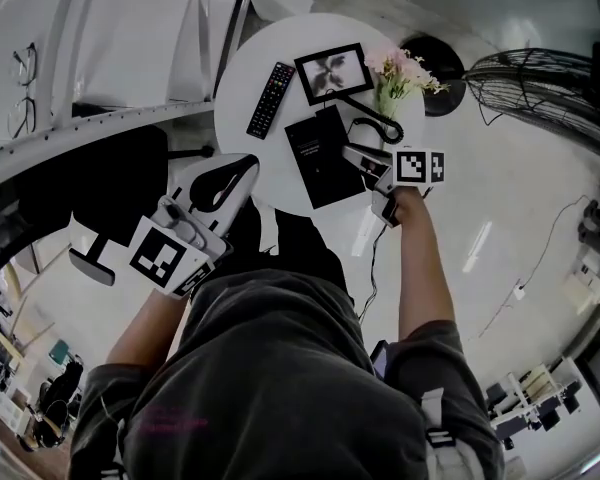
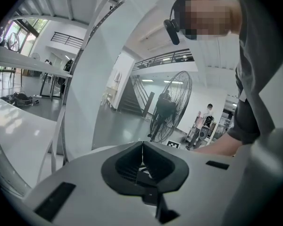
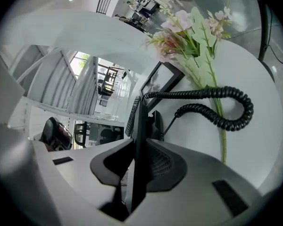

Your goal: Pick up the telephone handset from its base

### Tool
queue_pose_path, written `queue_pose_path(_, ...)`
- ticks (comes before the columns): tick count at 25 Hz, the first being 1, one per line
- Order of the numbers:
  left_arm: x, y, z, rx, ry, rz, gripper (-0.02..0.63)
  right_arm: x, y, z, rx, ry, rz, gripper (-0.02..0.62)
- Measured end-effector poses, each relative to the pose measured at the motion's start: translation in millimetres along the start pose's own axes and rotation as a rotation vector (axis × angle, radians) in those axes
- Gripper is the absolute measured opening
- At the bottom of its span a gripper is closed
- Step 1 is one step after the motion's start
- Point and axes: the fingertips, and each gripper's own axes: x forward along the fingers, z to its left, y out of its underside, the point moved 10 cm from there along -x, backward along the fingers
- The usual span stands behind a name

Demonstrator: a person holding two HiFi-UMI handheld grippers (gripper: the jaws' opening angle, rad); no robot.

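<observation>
Black telephone handset point(image 3: 139, 126) clamped edge-on between right gripper point(image 3: 140, 160) jaws, near round worktop point(image 1: 242, 88) edge; left gripper point(image 2: 142, 160) jaws closed, empty.

flowers point(image 1: 400, 73), coiled cord point(image 3: 203, 93) crowd right of phone point(image 1: 323, 158), bare tabletop point(image 1: 245, 73) left

Slim black handset point(image 3: 137, 145) on edge, coiled cord point(image 3: 226, 121), flat black base point(image 1: 320, 155)
</observation>
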Motion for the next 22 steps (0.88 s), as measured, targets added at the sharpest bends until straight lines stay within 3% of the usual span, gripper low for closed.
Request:
queue_pose_path(11, -3, -9, -1, 0.023, 0.026, -0.02, 0.018, -24, -11, 17, -0.053, 0.001, -0.081, 0.078)
queue_pose_path(17, -9, -24, 0, 0.055, 0.039, -0.048, 0.018, -49, -15, 45, -0.067, -0.045, -0.196, 0.078)
queue_pose_path(22, -17, -42, -2, 0.084, 0.054, -0.077, 0.018, -76, -20, 87, -0.143, -0.119, -0.309, 0.078)
